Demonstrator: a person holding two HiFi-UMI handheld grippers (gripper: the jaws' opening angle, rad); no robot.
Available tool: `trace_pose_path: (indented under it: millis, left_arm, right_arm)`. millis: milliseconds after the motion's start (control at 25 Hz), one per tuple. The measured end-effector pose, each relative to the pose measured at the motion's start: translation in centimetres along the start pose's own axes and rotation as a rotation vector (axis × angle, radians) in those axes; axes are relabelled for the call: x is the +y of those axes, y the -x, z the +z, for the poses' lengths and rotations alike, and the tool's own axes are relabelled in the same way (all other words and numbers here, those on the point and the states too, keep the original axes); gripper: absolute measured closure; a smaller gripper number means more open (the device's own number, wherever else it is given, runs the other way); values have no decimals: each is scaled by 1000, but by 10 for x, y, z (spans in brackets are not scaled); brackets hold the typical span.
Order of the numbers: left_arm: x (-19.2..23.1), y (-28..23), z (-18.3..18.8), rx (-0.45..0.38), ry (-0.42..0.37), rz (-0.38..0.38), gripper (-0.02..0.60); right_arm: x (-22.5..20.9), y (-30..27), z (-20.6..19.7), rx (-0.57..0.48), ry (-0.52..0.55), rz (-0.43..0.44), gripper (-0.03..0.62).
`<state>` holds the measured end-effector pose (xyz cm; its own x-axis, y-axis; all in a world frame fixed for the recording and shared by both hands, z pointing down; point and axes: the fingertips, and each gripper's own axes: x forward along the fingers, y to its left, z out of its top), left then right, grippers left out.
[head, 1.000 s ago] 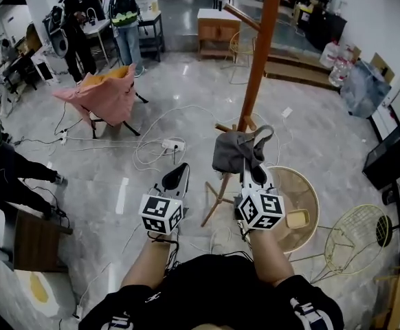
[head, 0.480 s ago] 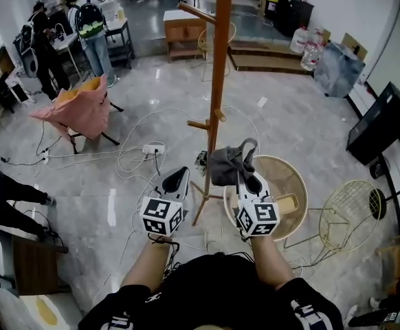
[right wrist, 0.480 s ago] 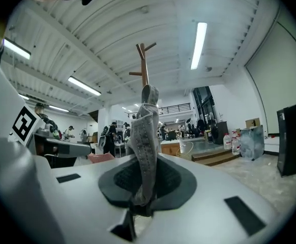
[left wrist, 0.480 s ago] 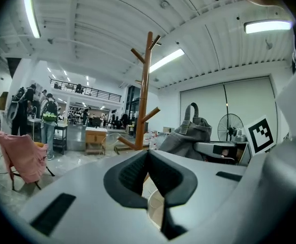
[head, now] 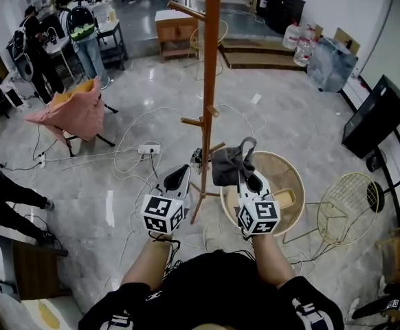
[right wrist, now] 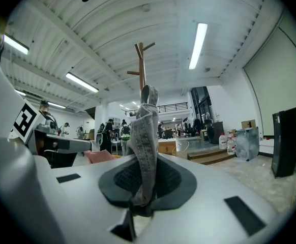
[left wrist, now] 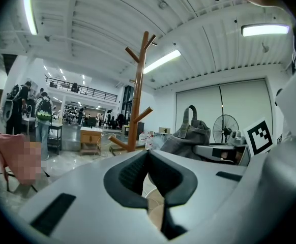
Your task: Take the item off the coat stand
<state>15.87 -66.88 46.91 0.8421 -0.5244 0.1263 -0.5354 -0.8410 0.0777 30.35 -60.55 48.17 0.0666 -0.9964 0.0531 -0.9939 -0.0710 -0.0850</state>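
Right claw [head: 247,176] is gripping a grey bag [head: 226,165] beside the stand [head: 211,60].
Nearest, the left claw [head: 179,174] is hovering closed and empty, just left of the pole. The right claw is pinching the bag's fabric, with the strap looping upward. The bag is hanging clear of the pegs, just right of the pole's lower part and over the near-left rim of a round basket [head: 293,184] on the floor. Farther off, a pink-draped chair [head: 76,112] is standing left of the stand, and people [head: 83,36] are standing at the back.
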Motion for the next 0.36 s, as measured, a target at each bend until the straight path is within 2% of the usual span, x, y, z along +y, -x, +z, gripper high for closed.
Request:
trace_pose_path:
  millis: [360]
  left_arm:
    - [6, 5, -7, 4, -1, -1, 569]
  right_arm:
    - [7, -1, -10, 21, -5, 7, 548]
